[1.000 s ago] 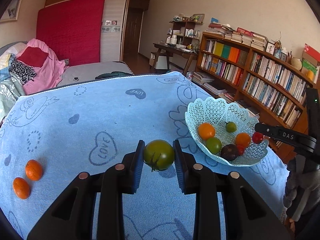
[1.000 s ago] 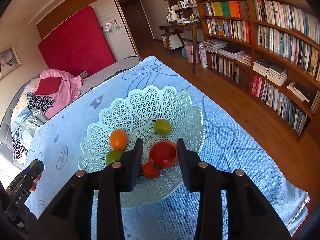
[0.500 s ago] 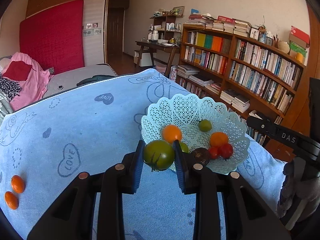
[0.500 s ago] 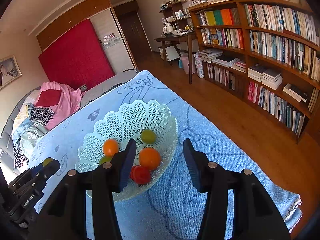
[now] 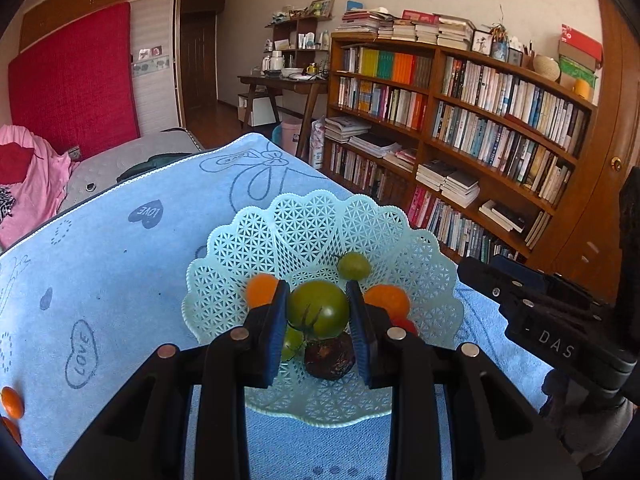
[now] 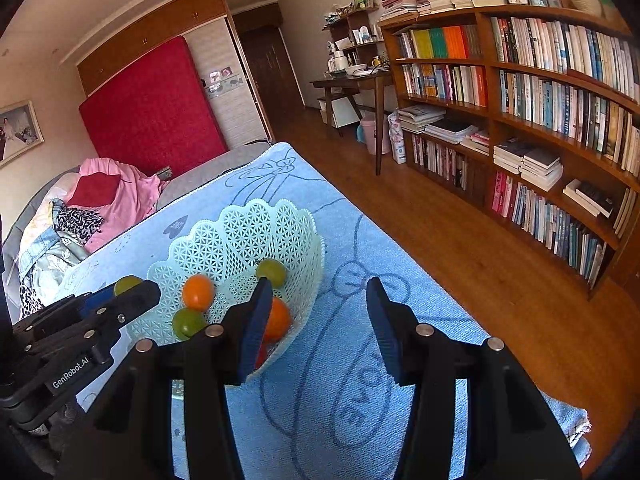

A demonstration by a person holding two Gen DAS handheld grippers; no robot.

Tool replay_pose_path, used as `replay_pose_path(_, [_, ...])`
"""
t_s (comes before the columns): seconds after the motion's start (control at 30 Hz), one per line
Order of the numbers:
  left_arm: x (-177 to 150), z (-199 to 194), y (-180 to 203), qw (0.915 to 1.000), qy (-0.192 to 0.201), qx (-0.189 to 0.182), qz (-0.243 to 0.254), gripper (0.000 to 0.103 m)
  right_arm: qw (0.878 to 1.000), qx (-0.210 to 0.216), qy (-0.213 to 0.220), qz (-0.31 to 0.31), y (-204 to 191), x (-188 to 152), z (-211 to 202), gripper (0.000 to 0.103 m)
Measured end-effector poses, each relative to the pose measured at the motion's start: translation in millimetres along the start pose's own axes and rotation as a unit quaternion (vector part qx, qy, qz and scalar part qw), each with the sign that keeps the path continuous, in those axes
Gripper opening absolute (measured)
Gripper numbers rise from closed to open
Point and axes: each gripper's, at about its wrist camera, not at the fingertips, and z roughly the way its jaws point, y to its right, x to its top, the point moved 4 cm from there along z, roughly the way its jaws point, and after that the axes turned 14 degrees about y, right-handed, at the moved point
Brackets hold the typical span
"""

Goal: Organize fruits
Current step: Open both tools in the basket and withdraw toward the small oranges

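Note:
My left gripper [image 5: 318, 312] is shut on a green tomato [image 5: 318, 309] and holds it above the pale green lattice basket [image 5: 304, 224]. The basket holds orange fruits [image 5: 260, 288], a small green fruit [image 5: 354, 266], a dark fruit [image 5: 329, 358] and a red one. My right gripper [image 6: 318, 316] is open and empty, just right of the basket [image 6: 240, 232] over the blue cloth. The left gripper [image 6: 124, 286] with the green tomato shows at the basket's left rim in the right wrist view.
A blue towel [image 5: 120, 264] covers the table. Two small orange fruits [image 5: 12, 402] lie at its left edge. The table's right edge drops to a wooden floor [image 6: 460, 216] before a long bookshelf [image 6: 540, 100]. A bed with clothes [image 6: 80, 208] is behind.
My left gripper carried the green tomato right, from beside the basket to above it. My right gripper let a red fruit go into the basket, opened wide and drew back to the right.

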Motion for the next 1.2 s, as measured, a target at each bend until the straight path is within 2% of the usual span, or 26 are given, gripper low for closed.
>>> replay_pose_path(0.1, [-1, 9, 3, 1.0000, -0.007, 0.003, 0.000, 0.034, 1.000, 0.002, -0.002, 0.009, 5, -1, 3, 0.050])
replay_pose_path(0.13, [0, 10, 2, 1.0000, -0.008, 0.005, -0.002, 0.047, 1.000, 0.002, -0.003, 0.011, 6, -1, 3, 0.050])
replay_pose_path(0.2, [1, 11, 0, 0.9999, -0.003, 0.012, -0.008, 0.063, 1.000, 0.002, -0.003, 0.016, 9, -1, 4, 0.050])
replay_pose_path(0.37, [1, 10, -11, 0.9994, -0.005, 0.028, -0.019, 0.066, 1.000, 0.003, -0.004, 0.023, 12, -2, 3, 0.051])
replay_pose_path(0.47, [2, 6, -19, 0.9989, -0.003, 0.040, -0.026, 0.076, 1.000, 0.005, 0.000, 0.022, 10, -1, 0, 0.058])
replay_pose_path(0.5, [1, 4, -22, 0.9986, -0.002, 0.044, -0.028, 0.077, 1.000, 0.005, 0.001, 0.022, 10, 0, 0, 0.059])
replay_pose_path(0.57, [1, 0, -29, 0.9980, -0.001, 0.054, -0.033, 0.086, 1.000, 0.008, 0.003, 0.021, 7, 1, -3, 0.059])
replay_pose_path(0.67, [2, -7, -40, 0.9968, 0.001, 0.066, -0.045, 0.088, 1.000, 0.011, 0.004, 0.022, 2, 1, -6, 0.061])
replay_pose_path(0.73, [2, -11, -47, 0.9958, 0.000, 0.076, -0.051, 0.088, 1.000, 0.013, 0.005, 0.022, 0, 1, -8, 0.066])
replay_pose_path(1.1, [-6, -40, -81, 0.9895, -0.001, 0.127, -0.068, 0.088, 0.999, 0.031, 0.003, 0.016, -24, -2, -17, 0.068])
replay_pose_path(1.2, [-9, -48, -88, 0.9880, 0.000, 0.138, -0.069, 0.088, 0.999, 0.039, 0.004, 0.012, -36, -3, -19, 0.074])
